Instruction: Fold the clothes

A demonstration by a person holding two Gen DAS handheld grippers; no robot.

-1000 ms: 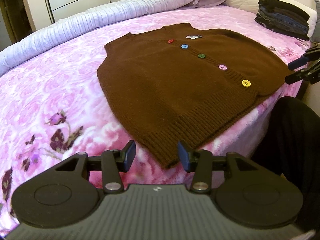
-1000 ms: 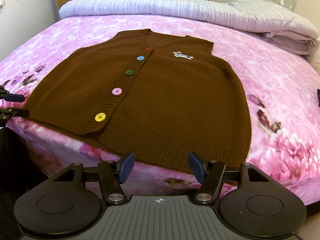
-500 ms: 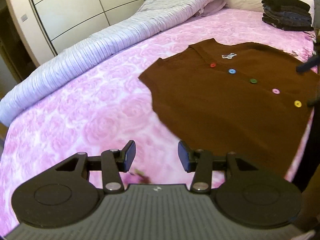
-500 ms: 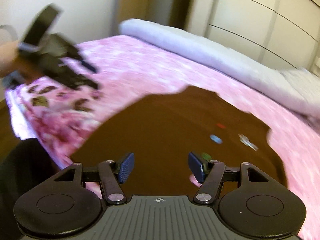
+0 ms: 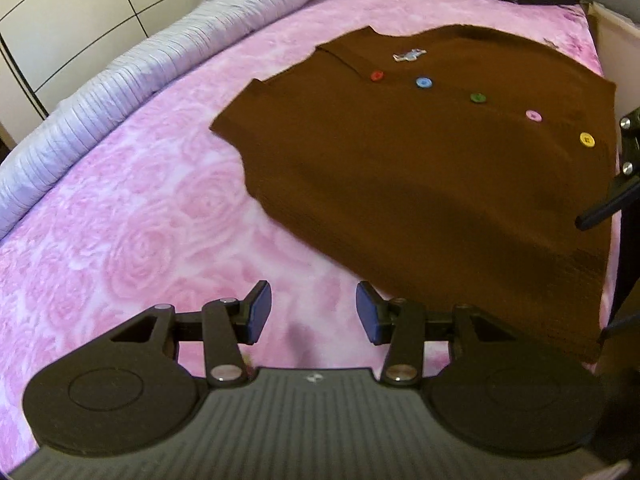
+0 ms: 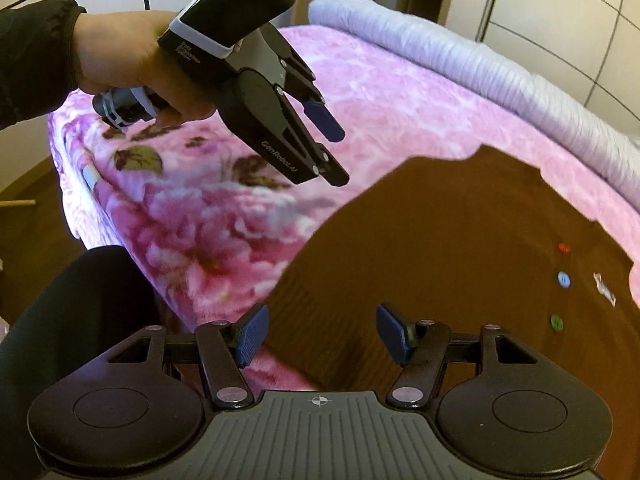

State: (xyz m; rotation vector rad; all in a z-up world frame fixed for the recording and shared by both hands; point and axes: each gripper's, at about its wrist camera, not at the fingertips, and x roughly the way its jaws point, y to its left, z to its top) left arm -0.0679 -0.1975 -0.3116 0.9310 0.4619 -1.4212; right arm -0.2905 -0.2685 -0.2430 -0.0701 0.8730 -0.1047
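Brown vest (image 5: 420, 184) lies flat just beyond both released tongs (image 5: 313, 312) (image 6: 319, 334)

The left gripper (image 6: 336, 156) is matte black with blue pads (image 6: 324, 122), silver screws and white "GenRoboAI" lettering, under a dark housing with a white band. A bare-skinned hand (image 6: 132, 60) in a black sleeve grips it at ten o'clock, with a black cable above. The right gripper (image 6: 318, 332) has blue ribbed pads (image 6: 252, 334), black linkages, silver pivot screws and a ribbed grey base.
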